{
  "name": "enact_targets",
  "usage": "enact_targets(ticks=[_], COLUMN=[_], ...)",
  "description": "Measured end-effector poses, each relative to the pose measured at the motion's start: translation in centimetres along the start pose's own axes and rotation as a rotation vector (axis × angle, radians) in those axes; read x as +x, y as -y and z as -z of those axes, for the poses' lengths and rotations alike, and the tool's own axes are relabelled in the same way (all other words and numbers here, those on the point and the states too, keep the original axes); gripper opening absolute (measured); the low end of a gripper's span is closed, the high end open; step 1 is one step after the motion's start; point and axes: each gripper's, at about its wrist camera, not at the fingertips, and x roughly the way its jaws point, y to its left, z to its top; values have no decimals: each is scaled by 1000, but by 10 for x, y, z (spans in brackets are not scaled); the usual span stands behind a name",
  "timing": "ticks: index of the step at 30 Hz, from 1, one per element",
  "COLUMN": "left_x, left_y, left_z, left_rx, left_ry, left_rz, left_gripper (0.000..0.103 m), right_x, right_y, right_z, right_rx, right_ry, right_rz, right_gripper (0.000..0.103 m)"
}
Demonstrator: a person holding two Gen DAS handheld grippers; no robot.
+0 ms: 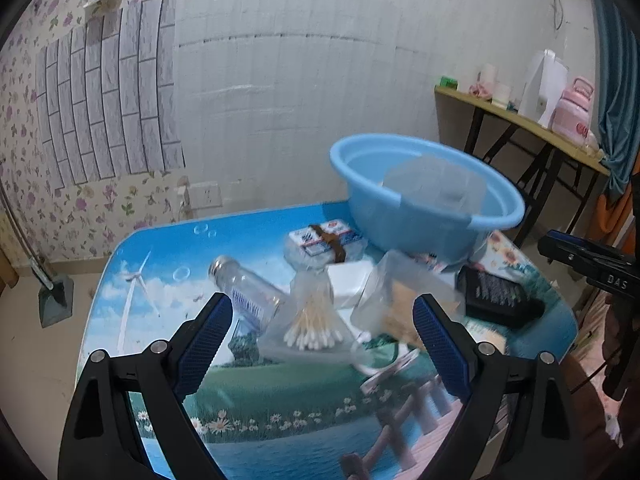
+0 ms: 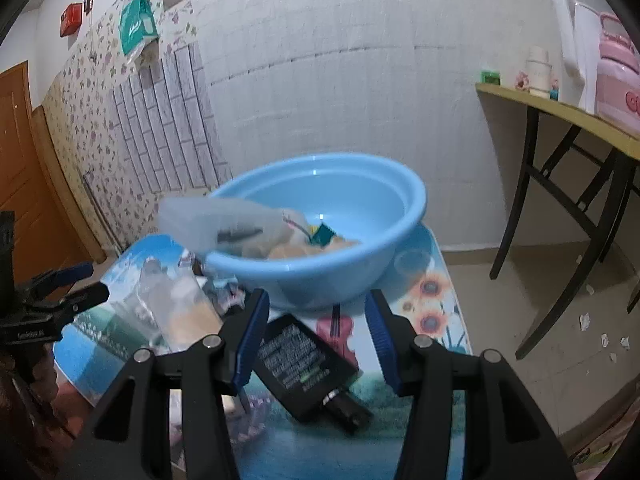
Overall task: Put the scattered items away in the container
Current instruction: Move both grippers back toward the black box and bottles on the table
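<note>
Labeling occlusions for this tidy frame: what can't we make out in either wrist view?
- Basin contents: right view, a blurred clear bag over the rim covers them; left view, the near wall hides the bottom.
- Black adapter label: both views, print too small.
- Items under the clear bags: left view, blurred and overlapped.
- Table's near edge: both views, cut off by the jaws.

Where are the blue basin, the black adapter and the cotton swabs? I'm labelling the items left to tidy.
blue basin (image 2: 416, 200): right wrist view, on its right rim.
black adapter (image 2: 306, 364): right wrist view, on its labelled top face.
cotton swabs (image 1: 312, 320): left wrist view, on the bundle of sticks inside the clear bag.
</note>
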Motion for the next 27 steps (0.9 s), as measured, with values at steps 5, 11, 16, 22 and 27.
enact_targets(ticks=[5,11,16,22,27], left_x=[15,37,45,48,38], left_y=[-8,-15,-14,-18,-22], left_z=[10,16,17,19,20], left_rx=[-15,-14,1,-25,-23], left_ry=[-51,-106,-126,-144,-122], left_rz=[-24,-26,-12,51,51], left_gripper=[92,89,65,33,27], right_x=[10,20,26,35,42], right_y=[5,4,-1,-4,-3], right_z=[18,31,36,40,37], right_rx=[-5,-38,-61,-85,-93], right_ry=[-64,-135,-168,-189,-185], right_rz=[-11,-46,-70,-68,-70], right_gripper=[49,56,71,74,74])
